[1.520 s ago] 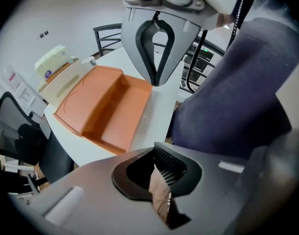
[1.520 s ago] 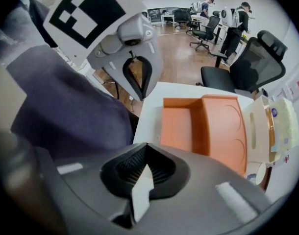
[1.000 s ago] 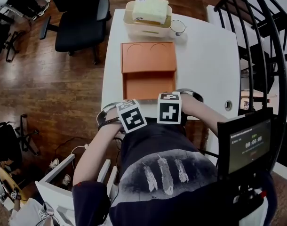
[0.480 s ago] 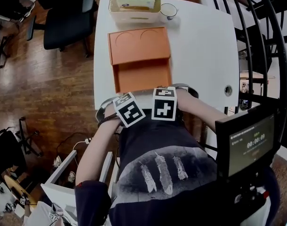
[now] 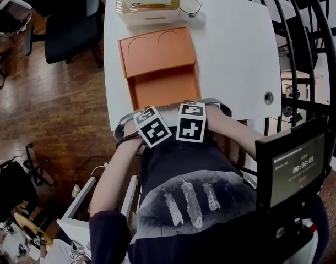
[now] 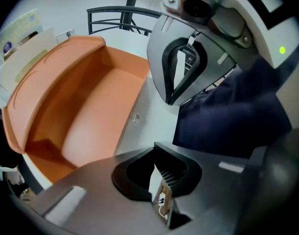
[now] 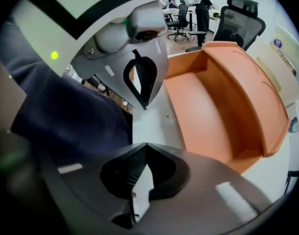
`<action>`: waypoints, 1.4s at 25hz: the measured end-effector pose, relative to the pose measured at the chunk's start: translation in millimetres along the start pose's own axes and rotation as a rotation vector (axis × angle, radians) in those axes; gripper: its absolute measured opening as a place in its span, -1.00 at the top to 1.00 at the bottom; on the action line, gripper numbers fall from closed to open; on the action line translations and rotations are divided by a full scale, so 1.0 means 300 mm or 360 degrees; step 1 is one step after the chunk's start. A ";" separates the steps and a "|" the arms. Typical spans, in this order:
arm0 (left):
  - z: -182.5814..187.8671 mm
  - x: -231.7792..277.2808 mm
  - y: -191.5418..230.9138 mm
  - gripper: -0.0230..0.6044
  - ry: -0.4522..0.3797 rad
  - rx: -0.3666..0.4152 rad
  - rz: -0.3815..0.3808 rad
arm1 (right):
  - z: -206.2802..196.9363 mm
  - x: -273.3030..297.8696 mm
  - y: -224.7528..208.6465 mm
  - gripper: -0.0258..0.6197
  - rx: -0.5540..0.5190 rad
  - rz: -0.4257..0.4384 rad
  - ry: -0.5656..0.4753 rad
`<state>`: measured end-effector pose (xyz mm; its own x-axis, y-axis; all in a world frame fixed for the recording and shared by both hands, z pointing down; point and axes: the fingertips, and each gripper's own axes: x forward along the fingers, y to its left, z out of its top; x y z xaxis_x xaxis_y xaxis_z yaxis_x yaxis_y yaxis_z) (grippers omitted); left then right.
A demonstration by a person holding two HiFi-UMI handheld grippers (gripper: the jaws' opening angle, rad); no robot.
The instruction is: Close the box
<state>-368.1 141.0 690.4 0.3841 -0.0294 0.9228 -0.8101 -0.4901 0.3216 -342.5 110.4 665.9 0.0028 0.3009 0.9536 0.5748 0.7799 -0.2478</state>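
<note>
orange rectangular box of moulded material [image 5: 160,70], open on the white table [image 5: 234,54], shallow tray toward the near edge and lid raised back from the tray's far side. seen from the gripper views as a hollow with the lid rising behind it like a back wall [image 6: 86,111], though whether leaning or nearly flat cannot be told from above. placed squarely ahead of the torso, probably so that both tools can reach the lid evenly. left gripper [image 6: 157,177] with jaws pressed together but for a sliver at the tips, pinching nothing; right gripper [image 7: 139,173] likewise drawn together and empty. both held low at the near table edge, just short of the tray, marker cubes [image 5: 153,126] side by side and close against the dark shirt. looks like a ready pose rather than a working one: no contact with the box, no grip needed yet, so no reason to spread the jaws. judged as closing not yet begun. next move likely calls for reaching past the tray to the lid's far edge and swinging it over toward the body. worth minding the cream basket [image 5: 147,4] standing just behind the lid, where a reaching tool could catch.
</note>
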 end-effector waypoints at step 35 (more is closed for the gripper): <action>0.218 0.021 0.109 0.88 -0.0113 0.0182 0.0156 | -0.096 -0.011 -0.045 0.91 0.0177 0.0037 -0.0033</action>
<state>-363.1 67.7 692.9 0.3393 -0.1417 0.9299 -0.7910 -0.5779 0.2006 -326.6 83.2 671.1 -0.0024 0.3303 0.9439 0.4804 0.8282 -0.2886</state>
